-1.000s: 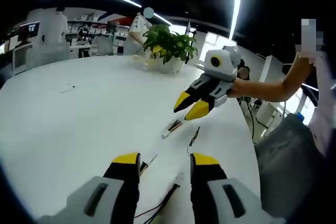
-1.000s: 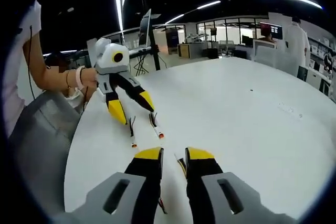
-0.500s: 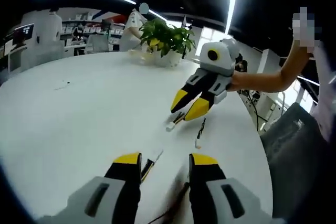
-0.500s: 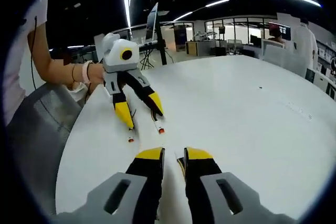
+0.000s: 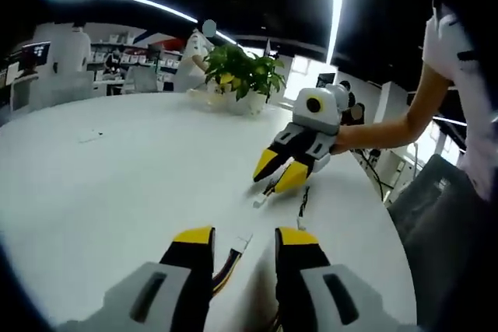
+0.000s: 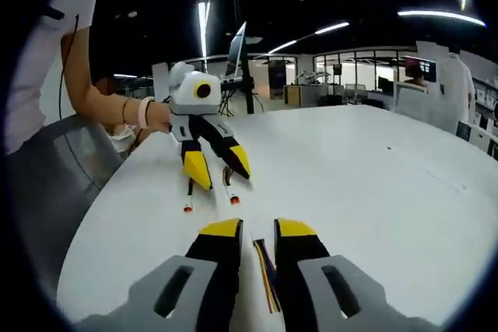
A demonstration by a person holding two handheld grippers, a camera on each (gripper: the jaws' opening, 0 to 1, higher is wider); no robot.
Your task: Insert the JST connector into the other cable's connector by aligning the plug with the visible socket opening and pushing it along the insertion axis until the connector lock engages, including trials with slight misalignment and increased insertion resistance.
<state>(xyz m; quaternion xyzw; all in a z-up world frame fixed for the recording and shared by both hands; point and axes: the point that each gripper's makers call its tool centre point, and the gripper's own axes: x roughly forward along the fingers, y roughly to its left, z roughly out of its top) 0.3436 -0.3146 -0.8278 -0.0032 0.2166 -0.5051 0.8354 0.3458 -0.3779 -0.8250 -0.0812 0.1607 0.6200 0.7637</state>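
Note:
In the left gripper view, my left gripper (image 5: 244,232) stands open low over the white table (image 5: 117,169). A thin cable with a small white connector (image 5: 243,243) lies between its jaws. Farther along, my right gripper (image 5: 277,172) hangs with its yellow tips slightly apart, just over another cable with a white connector (image 5: 259,202); a dark cable (image 5: 303,204) lies beside it. In the right gripper view, coloured wires (image 6: 267,270) run between my right gripper's (image 6: 257,228) narrowly parted jaws. The left gripper (image 6: 218,167) is spread open over two cables with red-tipped ends (image 6: 234,200).
A potted green plant (image 5: 243,75) stands at the table's far side. The person's arm (image 5: 389,126) and a grey chair (image 5: 451,231) are at the table's right edge. Desks, monitors and people stand in the room behind.
Both grippers have come lower and closer to each other. The right gripper's tips now sit nearer its white connector, and more coloured wire shows between its jaws. No cable has been lifted.

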